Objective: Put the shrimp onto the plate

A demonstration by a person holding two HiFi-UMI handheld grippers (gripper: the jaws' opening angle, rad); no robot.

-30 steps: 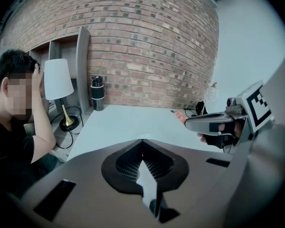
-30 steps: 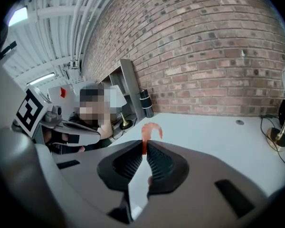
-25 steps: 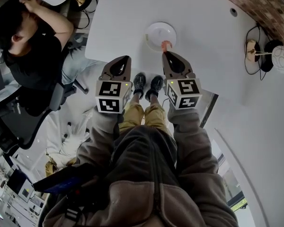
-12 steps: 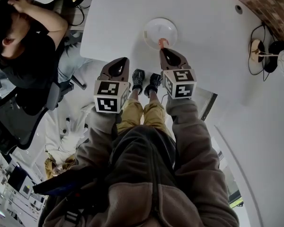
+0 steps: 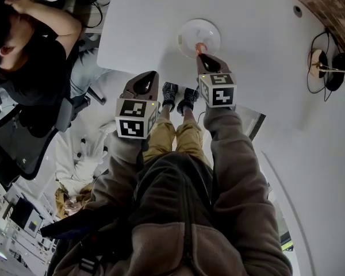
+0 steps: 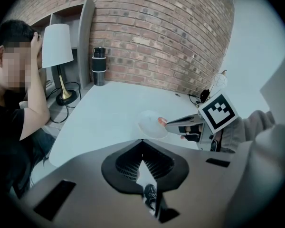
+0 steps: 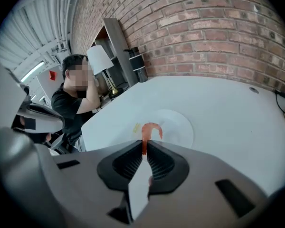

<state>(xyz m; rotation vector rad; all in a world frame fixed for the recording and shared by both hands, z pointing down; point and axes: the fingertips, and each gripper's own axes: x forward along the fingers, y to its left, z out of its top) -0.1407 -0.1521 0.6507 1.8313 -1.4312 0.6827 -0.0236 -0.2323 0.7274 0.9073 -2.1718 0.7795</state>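
Right gripper (image 5: 200, 52) has its fingers pressed on the shrimp (image 7: 151, 129), pinching one thin end. The curved orange body sticks out ahead of the fingertips, over the near rim of the plate (image 5: 190, 30). No view shows whether the shrimp touches the plate or hangs just above it.

Left gripper (image 5: 153, 72) sits well back from the plate, past the near edge of the white surface (image 5: 155, 16). Its fingers are closed tip to tip on nothing, with only floor and a shoe showing through the gap behind the tips.

Handling, as a judgement: the shrimp looks small and very light, and it keeps its curl while held by one end, so it is probably fairly stiff, maybe a rubbery or plastic toy. Its smooth skin could slip or swing in a pinch this close to the end, so a hold nearer the thick middle of the curl would be steadier. It is not fragile and needs little squeeze. The plate is shallow and light, and a bump could push it away.
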